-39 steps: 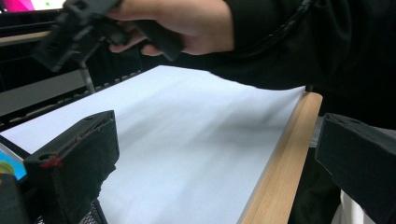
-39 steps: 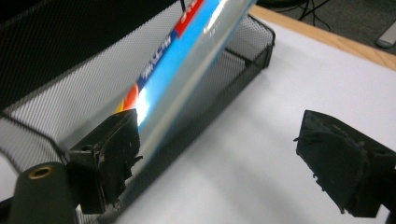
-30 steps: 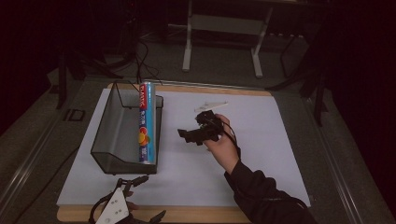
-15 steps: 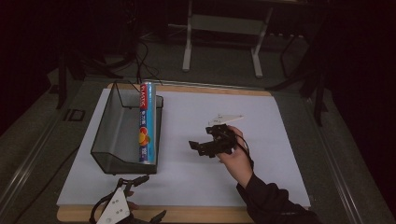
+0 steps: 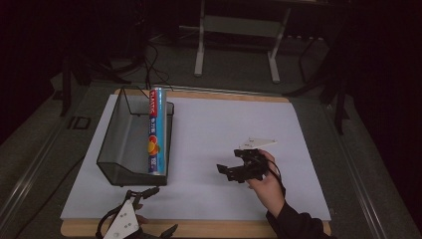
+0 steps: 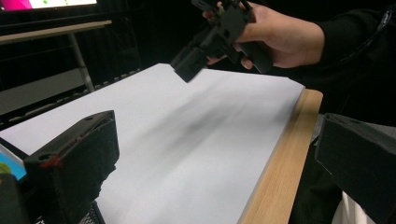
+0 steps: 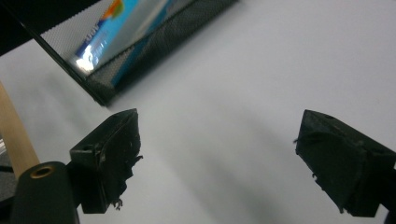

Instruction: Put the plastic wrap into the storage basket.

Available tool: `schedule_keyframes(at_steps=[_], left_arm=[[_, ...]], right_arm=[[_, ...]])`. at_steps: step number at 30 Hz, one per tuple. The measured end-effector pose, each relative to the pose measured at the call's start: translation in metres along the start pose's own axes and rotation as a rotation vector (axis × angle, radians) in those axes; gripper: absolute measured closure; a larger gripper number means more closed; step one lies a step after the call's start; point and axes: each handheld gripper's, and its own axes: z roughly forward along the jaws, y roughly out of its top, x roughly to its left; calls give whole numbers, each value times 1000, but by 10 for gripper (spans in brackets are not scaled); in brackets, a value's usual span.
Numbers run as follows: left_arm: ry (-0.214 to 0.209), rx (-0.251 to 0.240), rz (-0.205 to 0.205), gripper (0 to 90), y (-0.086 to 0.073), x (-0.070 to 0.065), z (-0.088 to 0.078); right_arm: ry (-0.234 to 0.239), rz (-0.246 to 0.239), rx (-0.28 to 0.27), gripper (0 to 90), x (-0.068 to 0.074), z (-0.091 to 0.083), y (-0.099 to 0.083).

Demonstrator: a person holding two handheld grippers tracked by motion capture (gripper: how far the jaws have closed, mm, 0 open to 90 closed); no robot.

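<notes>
A black mesh basket [image 5: 119, 149] stands on the left of the white sheet [image 5: 214, 124]. A long blue box with a red end [image 5: 155, 132] lies inside it, against its right wall. My right gripper [image 5: 226, 173] hangs over the sheet's middle right in a hand and points left toward the basket. Its jaws are open and hold nothing. From the right gripper view [image 7: 219, 163], the basket [image 7: 159, 44] and box [image 7: 114, 30] lie ahead. My left gripper [image 5: 157, 211] rests at the near table edge, open and holding nothing. In the left gripper view [image 6: 219, 158], the right gripper [image 6: 189, 70] hovers above the sheet.
The table's wooden edge [image 5: 209, 230] runs along the front of the sheet. A metal stand [image 5: 239, 30] and cables [image 5: 149, 55] sit on the dark floor behind the table. Bare sheet lies between the basket and the right hand.
The right hand has carried its gripper away from the basket, toward the near right and a little lower. Its jaws stay open. The left gripper has not moved.
</notes>
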Motion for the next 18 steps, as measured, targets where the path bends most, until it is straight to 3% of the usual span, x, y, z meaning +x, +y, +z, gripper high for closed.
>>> schedule_keyframes(at_steps=[9, 18], left_arm=[[-2, 3, 0, 5, 0, 0, 0], [0, 4, 2, 4, 0, 0, 0]], right_arm=[[-10, 26, 7, 136, -8, -15, -28], [-27, 48, -13, 136, -13, -34, -38]])
